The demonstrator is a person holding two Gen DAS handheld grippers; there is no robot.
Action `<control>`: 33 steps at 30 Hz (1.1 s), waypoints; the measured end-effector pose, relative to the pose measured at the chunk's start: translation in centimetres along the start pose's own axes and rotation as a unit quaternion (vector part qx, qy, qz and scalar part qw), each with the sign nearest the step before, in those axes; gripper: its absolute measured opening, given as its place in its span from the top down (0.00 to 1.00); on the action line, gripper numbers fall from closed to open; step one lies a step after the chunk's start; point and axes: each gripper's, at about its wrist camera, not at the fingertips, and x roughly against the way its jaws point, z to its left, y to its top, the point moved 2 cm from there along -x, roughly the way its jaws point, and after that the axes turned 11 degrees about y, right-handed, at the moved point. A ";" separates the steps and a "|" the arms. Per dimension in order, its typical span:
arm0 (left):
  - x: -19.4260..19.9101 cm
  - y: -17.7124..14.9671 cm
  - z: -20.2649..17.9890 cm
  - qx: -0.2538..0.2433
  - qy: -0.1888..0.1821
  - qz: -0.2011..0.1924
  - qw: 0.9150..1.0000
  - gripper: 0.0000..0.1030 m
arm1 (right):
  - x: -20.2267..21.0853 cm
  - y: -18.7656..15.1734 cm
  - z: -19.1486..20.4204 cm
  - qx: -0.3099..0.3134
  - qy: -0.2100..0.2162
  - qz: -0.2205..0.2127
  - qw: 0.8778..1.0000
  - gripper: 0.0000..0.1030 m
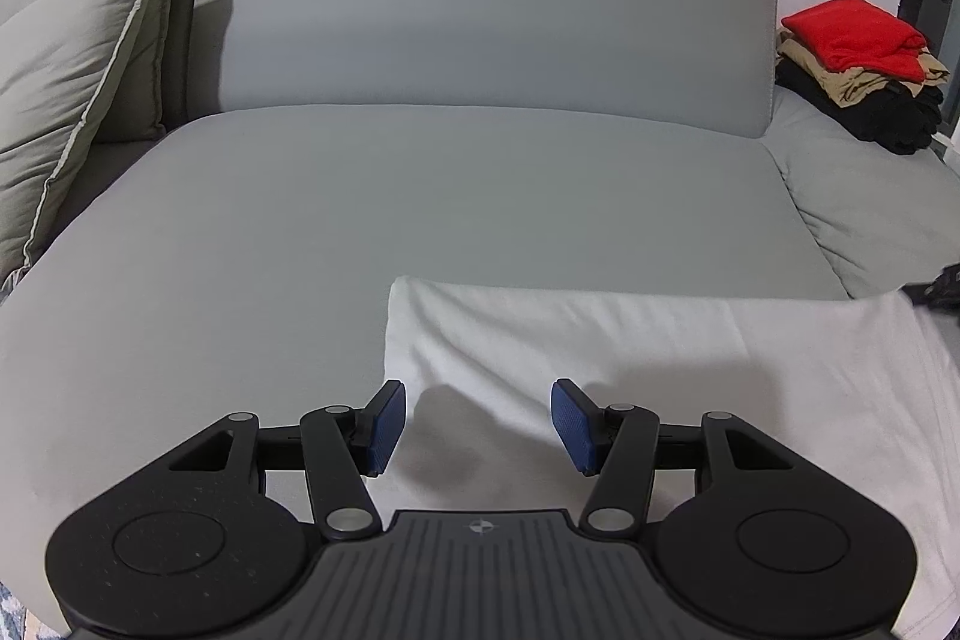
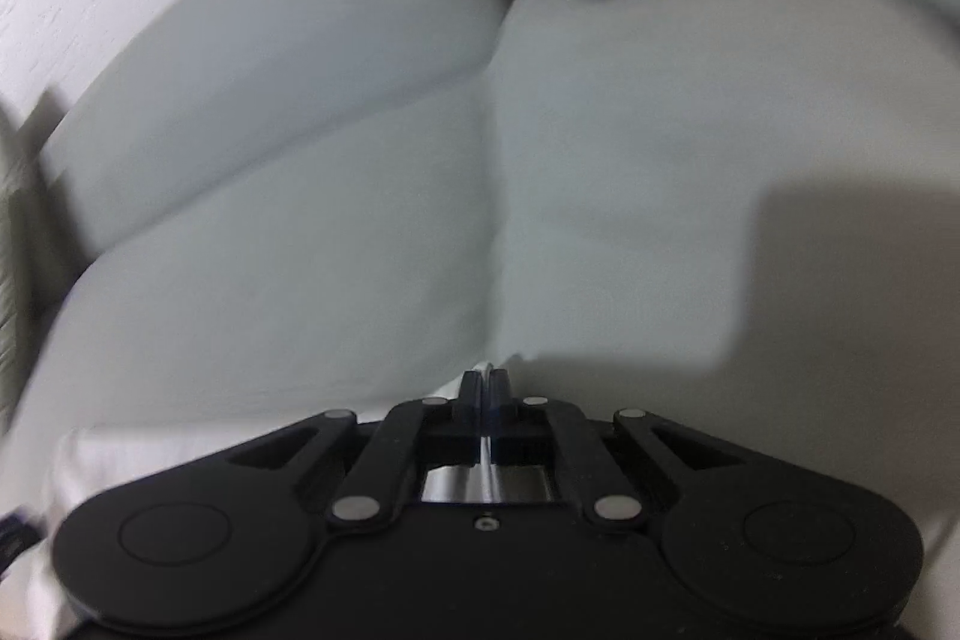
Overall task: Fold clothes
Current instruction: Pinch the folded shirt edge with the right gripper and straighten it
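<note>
Now the right gripper [image 2: 485, 388] has its fingers pressed together on a thin edge of the white garment [image 1: 660, 370], which lies along the front of the grey sofa seat [image 1: 300, 220]. Looks like a fold in progress. The left gripper [image 1: 477, 424] hangs spread over the garment's left edge, holding nothing; it would need to pinch there. A folded stack [image 1: 858, 64] sits at the sofa's right end.

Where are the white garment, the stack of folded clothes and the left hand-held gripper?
white garment [image 1: 660, 370]: left wrist view, on its flat upper layer.
stack of folded clothes [image 1: 855, 31]: left wrist view, on the red top piece.
left hand-held gripper [image 1: 478, 421]: left wrist view, midway between its open blue-padded fingertips.
</note>
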 end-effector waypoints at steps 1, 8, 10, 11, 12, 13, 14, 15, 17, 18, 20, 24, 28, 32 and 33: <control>-0.1 0.0 0.0 0.001 0.003 0.001 1.000 0.49 | 0.5 0.2 -0.5 -0.004 -0.019 -0.016 1.000 0.98; -0.5 -0.1 0.7 0.009 0.021 0.012 1.000 0.49 | 2.1 0.0 -1.8 -0.026 -0.035 -0.044 0.998 0.97; -0.2 -0.2 0.8 0.002 0.019 0.006 1.000 0.49 | 3.2 -0.4 -1.9 -0.023 -0.040 -0.059 0.997 0.90; 0.0 -0.3 0.8 -0.004 0.019 0.002 1.000 0.49 | 3.8 -0.7 -2.0 -0.027 -0.036 -0.062 0.997 0.88; 0.1 -0.3 0.8 -0.009 0.018 0.000 1.000 0.49 | 4.4 -1.0 -2.4 -0.035 -0.023 -0.055 0.998 0.86; 0.1 -0.4 0.9 -0.012 0.017 -0.001 1.000 0.49 | 4.9 -1.2 -2.8 -0.044 -0.009 -0.049 0.998 0.86; 0.1 -0.4 1.0 -0.016 0.016 -0.002 1.000 0.49 | 5.4 -1.6 -3.1 -0.052 0.007 -0.040 0.998 0.85; 0.2 -0.4 1.1 -0.019 0.015 -0.002 1.000 0.49 | 6.0 -2.1 -3.3 -0.057 0.026 -0.027 0.998 0.83; 0.5 -0.7 1.3 -0.022 0.010 -0.004 1.000 0.49 | 7.1 -3.1 -3.7 -0.065 0.063 -0.004 0.996 0.78; 0.8 -0.9 1.4 -0.024 0.003 -0.008 1.000 0.49 | 7.9 -3.8 -3.6 -0.061 0.074 0.003 0.995 0.75; 2.0 -1.3 1.6 -0.029 -0.013 -0.024 0.999 0.49 | 9.6 -5.6 -3.0 -0.047 0.089 0.018 0.995 0.74; 4.5 -2.5 1.6 -0.033 -0.036 -0.054 0.997 0.48 | 11.6 -9.4 -1.3 -0.004 0.105 0.042 0.994 0.74; 5.4 -3.0 1.2 -0.040 -0.024 -0.063 0.997 0.47 | 10.8 -10.2 -0.1 0.047 0.066 0.052 0.995 0.75; 5.3 -3.1 1.1 -0.039 -0.008 -0.060 0.997 0.47 | 9.7 -10.4 1.0 0.097 0.023 0.058 0.993 0.83; 5.3 -3.2 1.1 -0.040 -0.003 -0.058 0.998 0.47 | 9.6 -10.6 1.3 0.108 0.014 0.060 0.992 0.96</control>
